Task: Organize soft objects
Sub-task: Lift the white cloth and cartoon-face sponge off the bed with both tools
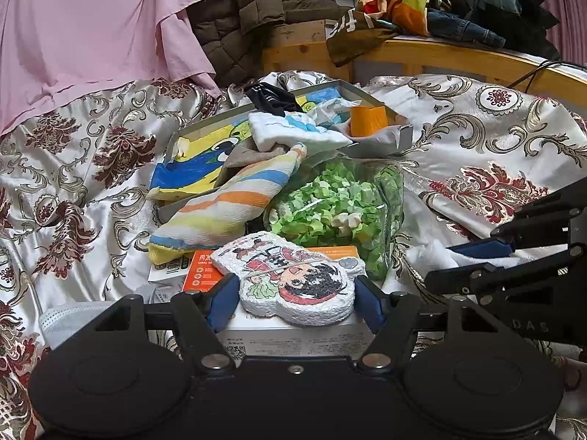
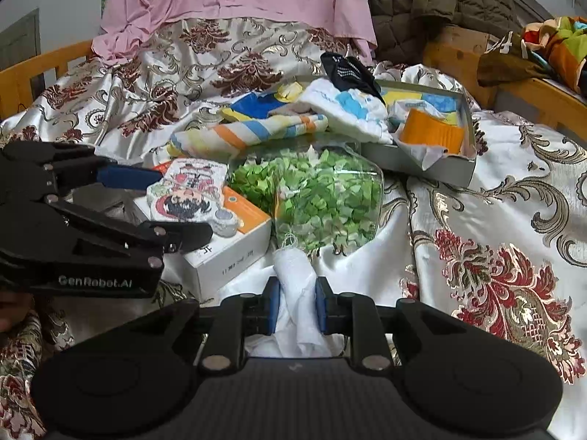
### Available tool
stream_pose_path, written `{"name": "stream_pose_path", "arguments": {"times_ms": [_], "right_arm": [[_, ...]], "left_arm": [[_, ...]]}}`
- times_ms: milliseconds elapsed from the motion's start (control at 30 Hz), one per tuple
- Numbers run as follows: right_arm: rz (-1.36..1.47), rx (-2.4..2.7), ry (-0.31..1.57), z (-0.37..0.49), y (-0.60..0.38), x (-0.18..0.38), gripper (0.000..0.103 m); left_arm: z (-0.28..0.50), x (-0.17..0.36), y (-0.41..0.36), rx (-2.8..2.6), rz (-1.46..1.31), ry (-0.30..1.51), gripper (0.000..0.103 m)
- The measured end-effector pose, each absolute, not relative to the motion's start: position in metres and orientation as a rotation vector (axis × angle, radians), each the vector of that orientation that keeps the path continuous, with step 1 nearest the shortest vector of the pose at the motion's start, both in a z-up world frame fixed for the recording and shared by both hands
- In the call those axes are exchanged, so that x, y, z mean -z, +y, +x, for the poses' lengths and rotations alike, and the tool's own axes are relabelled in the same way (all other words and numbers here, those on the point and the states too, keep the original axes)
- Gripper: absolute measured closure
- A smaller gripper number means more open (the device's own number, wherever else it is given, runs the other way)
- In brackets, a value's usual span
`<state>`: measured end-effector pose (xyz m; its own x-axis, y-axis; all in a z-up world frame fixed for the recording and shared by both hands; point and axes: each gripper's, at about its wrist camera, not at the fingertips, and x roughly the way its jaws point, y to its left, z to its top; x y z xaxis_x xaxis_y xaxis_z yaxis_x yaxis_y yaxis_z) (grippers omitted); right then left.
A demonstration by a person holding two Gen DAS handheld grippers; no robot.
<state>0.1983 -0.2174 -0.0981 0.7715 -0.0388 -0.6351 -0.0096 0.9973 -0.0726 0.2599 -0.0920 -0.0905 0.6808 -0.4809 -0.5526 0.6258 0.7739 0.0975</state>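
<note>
Blue-padded left gripper [image 1: 293,302] clamps a cartoon-printed sponge [image 1: 290,278] atop the white box [image 2: 227,253]; beside the box, the right gripper [image 2: 296,306] pinches white cloth [image 2: 295,293].

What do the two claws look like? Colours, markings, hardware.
Both are matte black plastic. The left claw and right claw have blue pads, silver pivot screws and round black housings at the base. White "GenRobot.AI" lettering marks the left one's side. No cables or sleeves are visible.
</note>
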Motion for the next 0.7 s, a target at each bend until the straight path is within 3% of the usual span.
{"name": "stream_pose_path", "arguments": {"times_ms": [700], "right_arm": [[-0.039, 0.026, 0.617, 0.192, -0.222, 0.088, 0.081]], "left_arm": [[0.222, 0.092, -0.096, 0.558, 0.292, 0.462, 0.034]]}}
